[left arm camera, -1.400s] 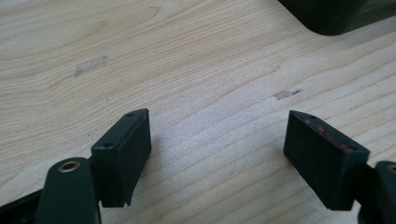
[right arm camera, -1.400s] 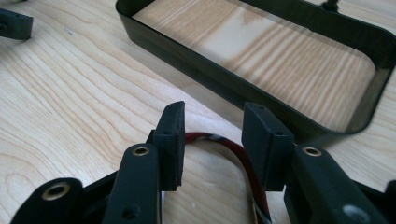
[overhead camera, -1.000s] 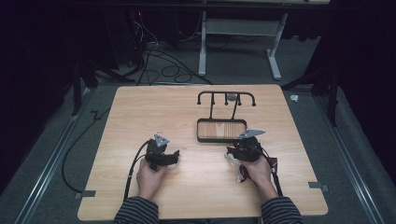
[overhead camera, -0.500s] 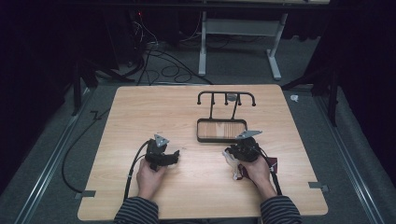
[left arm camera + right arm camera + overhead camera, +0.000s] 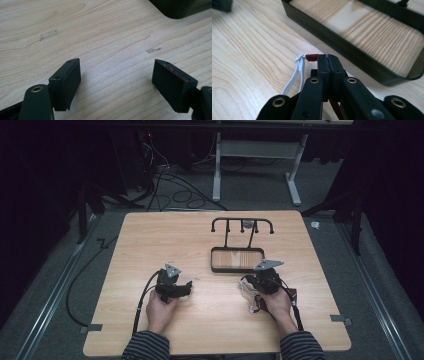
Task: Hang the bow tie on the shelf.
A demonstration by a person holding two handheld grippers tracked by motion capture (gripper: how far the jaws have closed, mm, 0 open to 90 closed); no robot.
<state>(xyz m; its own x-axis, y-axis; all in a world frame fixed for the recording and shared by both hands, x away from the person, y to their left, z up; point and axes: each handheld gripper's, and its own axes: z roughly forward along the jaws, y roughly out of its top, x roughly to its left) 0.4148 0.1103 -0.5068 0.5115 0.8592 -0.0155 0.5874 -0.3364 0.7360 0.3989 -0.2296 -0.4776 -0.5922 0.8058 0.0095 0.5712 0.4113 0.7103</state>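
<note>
My right gripper (image 5: 328, 58) is shut on a small dark-red piece (image 5: 312, 57) that carries a knotted white cord loop (image 5: 298, 68). Its jaws have just been closing, and the red piece is pinched between the pads. From above, the right gripper (image 5: 260, 282) rests on the table just in front of the black tray (image 5: 237, 268), with the white cord (image 5: 245, 294) trailing to its left. My left gripper (image 5: 117, 75) is open, its pads wide apart over bare wood with nothing between them. In the high view the left gripper (image 5: 182, 287) sits at front left.
The black tray is the base of a rack whose hooked top bar (image 5: 242, 222) stands behind it at mid-table. A corner of the tray (image 5: 175, 8) shows ahead of the left jaws. The table's wooden top (image 5: 165, 240) stretches out at left and back.
The right gripper's jaws have come together on the red piece. Both hands have stayed almost in place.
</note>
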